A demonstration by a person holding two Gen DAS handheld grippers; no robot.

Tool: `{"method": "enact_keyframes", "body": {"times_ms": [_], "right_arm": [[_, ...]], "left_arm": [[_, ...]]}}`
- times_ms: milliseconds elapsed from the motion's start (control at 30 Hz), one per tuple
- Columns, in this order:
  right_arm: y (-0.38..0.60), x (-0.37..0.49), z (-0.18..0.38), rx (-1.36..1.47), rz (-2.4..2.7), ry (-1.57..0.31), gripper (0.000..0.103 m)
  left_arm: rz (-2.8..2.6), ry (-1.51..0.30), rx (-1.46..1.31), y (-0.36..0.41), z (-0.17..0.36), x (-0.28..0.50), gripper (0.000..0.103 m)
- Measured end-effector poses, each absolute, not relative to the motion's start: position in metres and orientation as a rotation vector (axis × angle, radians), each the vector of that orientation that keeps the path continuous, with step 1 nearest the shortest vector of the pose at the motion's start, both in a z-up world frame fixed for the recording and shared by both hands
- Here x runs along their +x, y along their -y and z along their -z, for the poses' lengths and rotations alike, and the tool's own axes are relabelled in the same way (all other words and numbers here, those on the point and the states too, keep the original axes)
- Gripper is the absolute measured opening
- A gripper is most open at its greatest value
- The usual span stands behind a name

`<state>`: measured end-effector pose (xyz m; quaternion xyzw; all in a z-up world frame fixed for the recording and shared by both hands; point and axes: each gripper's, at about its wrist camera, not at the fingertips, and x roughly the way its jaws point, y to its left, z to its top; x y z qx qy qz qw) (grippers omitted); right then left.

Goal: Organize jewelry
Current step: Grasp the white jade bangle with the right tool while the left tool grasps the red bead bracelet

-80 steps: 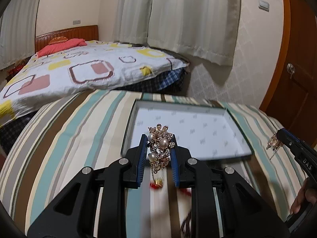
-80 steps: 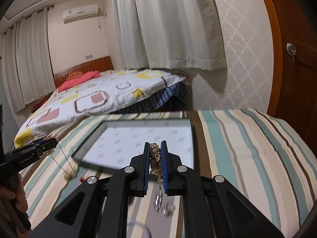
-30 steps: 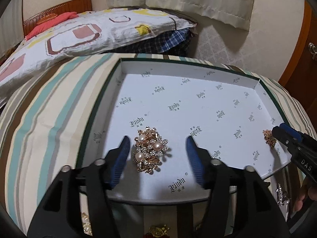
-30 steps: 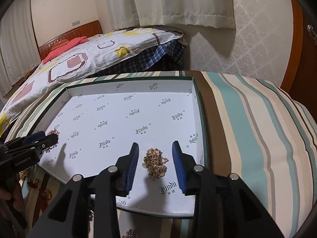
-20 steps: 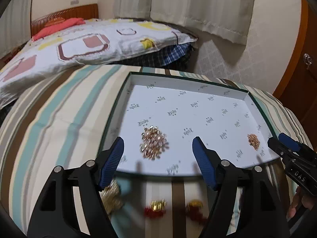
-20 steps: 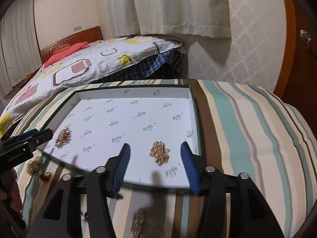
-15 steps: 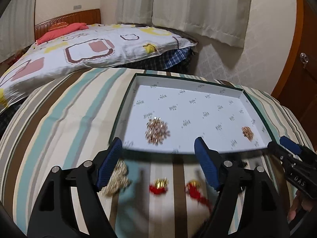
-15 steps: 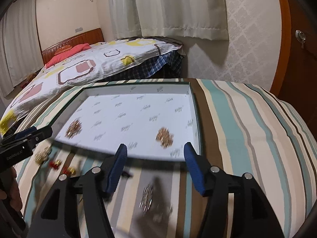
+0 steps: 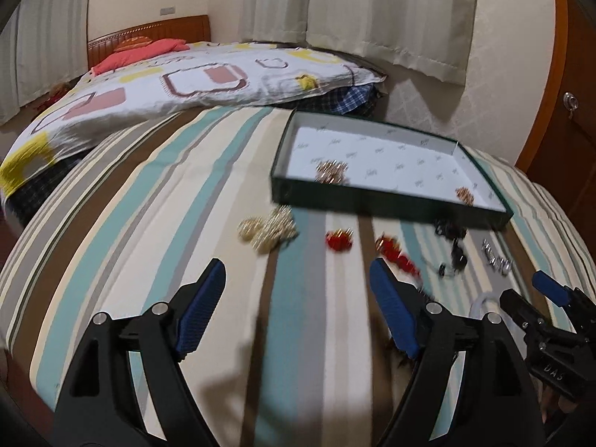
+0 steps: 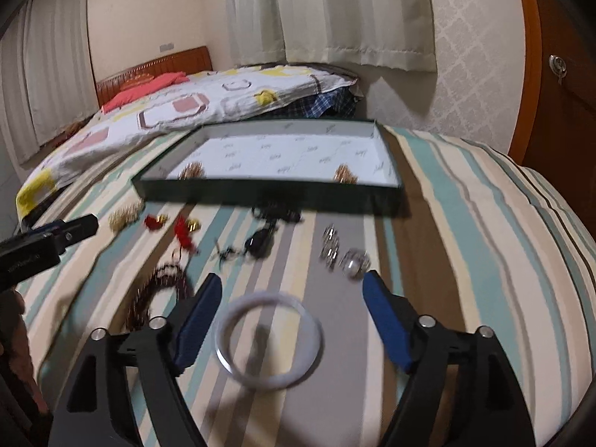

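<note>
A dark green box lid with a white printed lining (image 9: 387, 201) (image 10: 268, 190) lies on the striped cloth. In it lie a gold pearl brooch (image 9: 330, 171) (image 10: 190, 171) and a small gold piece (image 9: 465, 194) (image 10: 345, 175). In front of it lie loose pieces: a gold cluster (image 9: 268, 229), red earrings (image 9: 338, 241), black pieces (image 10: 260, 244), silver pieces (image 10: 344, 255), a dark red bead string (image 10: 156, 290) and a white bangle (image 10: 268, 339). My left gripper (image 9: 298, 305) is open and empty above the cloth. My right gripper (image 10: 292, 316) is open and empty over the bangle.
A bed with a patterned quilt (image 9: 178, 82) stands behind the table. Curtains (image 10: 335, 11) hang at the back and a wooden door (image 10: 558, 74) is at the right. The striped cloth (image 9: 149, 223) slopes off to the left and right edges.
Both grippers set their gold pieces in the lid, opened, and drew back toward me and lower. The loose jewelry in front of the lid has come into view.
</note>
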<state>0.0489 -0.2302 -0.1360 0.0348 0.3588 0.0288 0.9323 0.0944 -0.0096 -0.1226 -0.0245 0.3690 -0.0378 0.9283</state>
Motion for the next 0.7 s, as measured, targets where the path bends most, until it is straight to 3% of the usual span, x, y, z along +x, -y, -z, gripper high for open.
{"method": "enact_keyframes", "body": {"times_ms": [633, 700], "right_arm": [[0.214, 0.046, 0.158, 0.05, -0.095, -0.839, 0.08], [0.214, 0.045, 0.158, 0.044, -0.093, -0.837, 0.074]], "left_arm": [[0.073, -0.793, -0.042, 0.009, 0.137, 0.076, 0.078], [0.079, -0.794, -0.04, 0.012, 0.137, 0.074, 0.078]]}}
